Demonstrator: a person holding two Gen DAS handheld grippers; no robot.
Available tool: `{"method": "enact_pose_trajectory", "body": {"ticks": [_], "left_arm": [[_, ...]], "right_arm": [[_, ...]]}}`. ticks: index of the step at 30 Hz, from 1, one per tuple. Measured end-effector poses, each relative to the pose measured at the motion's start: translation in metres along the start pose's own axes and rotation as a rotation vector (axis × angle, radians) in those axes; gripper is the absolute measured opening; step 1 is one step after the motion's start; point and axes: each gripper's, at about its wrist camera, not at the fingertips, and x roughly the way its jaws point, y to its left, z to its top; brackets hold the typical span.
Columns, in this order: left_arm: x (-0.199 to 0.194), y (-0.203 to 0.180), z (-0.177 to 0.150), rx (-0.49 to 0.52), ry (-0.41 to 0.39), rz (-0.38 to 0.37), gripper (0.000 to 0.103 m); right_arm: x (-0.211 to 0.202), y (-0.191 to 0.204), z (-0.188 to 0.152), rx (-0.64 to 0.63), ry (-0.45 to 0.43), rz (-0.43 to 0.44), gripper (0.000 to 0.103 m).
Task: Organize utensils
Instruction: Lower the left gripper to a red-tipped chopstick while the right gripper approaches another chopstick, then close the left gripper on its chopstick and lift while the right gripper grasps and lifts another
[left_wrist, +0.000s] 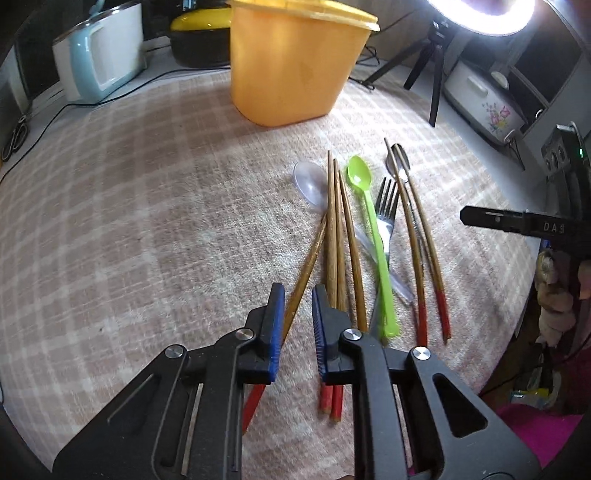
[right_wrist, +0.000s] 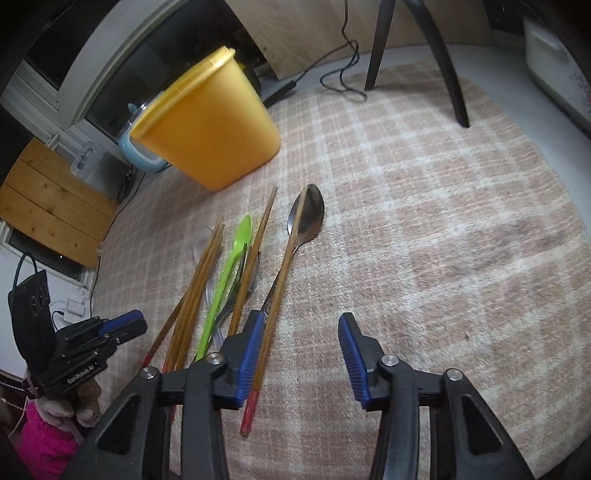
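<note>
Several wooden chopsticks with red ends (left_wrist: 334, 236) lie in a loose pile on the checked cloth (left_wrist: 147, 221), together with a green plastic spoon (left_wrist: 373, 229), a metal fork (left_wrist: 386, 206), a metal spoon (right_wrist: 306, 218) and a clear plastic spoon (left_wrist: 310, 181). A yellow tub (left_wrist: 291, 66) stands behind them. My left gripper (left_wrist: 298, 288) hangs low over the pile with a narrow gap. One slanted chopstick (left_wrist: 295, 306) runs through that gap, and the right pad stays clear of it. My right gripper (right_wrist: 301, 315) is open wide, with a chopstick (right_wrist: 284, 266) lying along its left pad.
A pale blue kettle (left_wrist: 99, 55) and scissors (left_wrist: 14, 136) sit at the back left. A ring light (left_wrist: 484, 14) on a black tripod (right_wrist: 450, 74) and a flowered cooker (left_wrist: 484, 103) stand at the back right. Cables trail across the table behind the cloth.
</note>
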Motion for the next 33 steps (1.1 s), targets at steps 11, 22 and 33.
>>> {"method": "enact_pose_trajectory", "body": {"ticks": [11,22,33], "left_arm": [[0.033,-0.015,0.019,0.131,0.124,0.031,0.014],[0.05,-0.018,0.032,0.197,0.174,0.079,0.014],[0.062,-0.017,0.042,0.114,0.143,0.029,0.007]], "right_arm": [[0.027,-0.001,0.019,0.007,0.089,0.051,0.037],[0.041,-0.001,0.023,0.005,0.134,0.059,0.033],[0.054,0.007,0.038,-0.005,0.161,0.049,0.016]]}}
